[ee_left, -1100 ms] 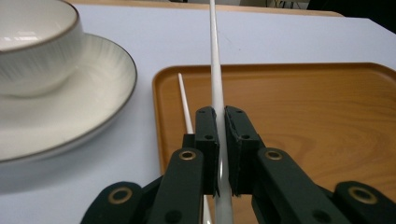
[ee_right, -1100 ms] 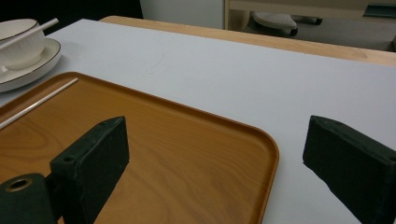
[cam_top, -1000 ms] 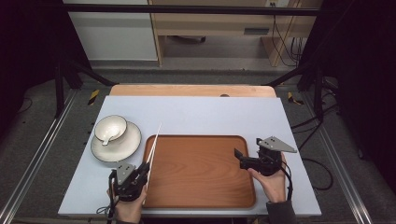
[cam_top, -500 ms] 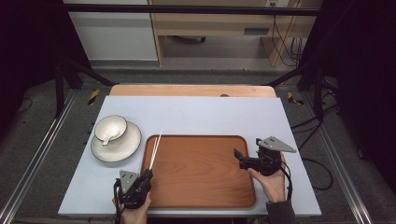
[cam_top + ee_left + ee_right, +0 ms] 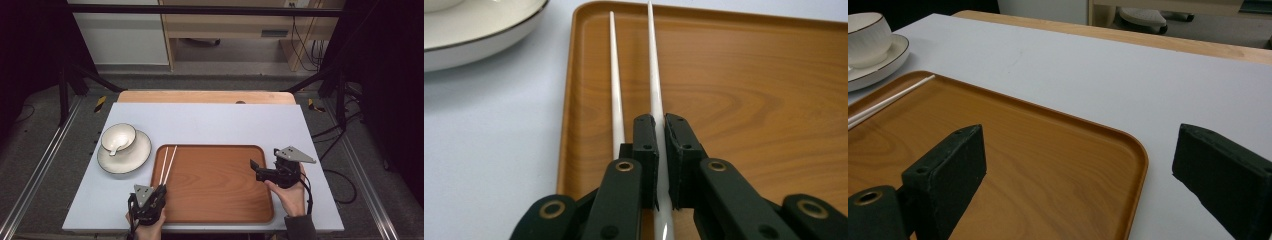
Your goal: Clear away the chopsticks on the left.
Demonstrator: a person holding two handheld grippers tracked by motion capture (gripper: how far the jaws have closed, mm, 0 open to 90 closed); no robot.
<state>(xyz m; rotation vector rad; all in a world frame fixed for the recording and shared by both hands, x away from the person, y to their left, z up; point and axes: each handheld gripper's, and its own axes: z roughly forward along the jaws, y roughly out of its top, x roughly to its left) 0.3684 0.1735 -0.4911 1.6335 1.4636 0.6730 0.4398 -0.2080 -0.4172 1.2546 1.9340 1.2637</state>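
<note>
Black two-jaw left gripper point(image 5: 161, 189) and right gripper point(image 5: 253, 165); grey three-cornered top plates; brass-ringed pivots; trailing black cables; dark sleeve cuff.

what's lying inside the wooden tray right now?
Two white chopsticks lie along the left side of the tray, near ends at the left tongs, which are shut on one. The rest of the tray floor is bare wood. The chopsticks' near ends are hidden by the tongs.
</note>
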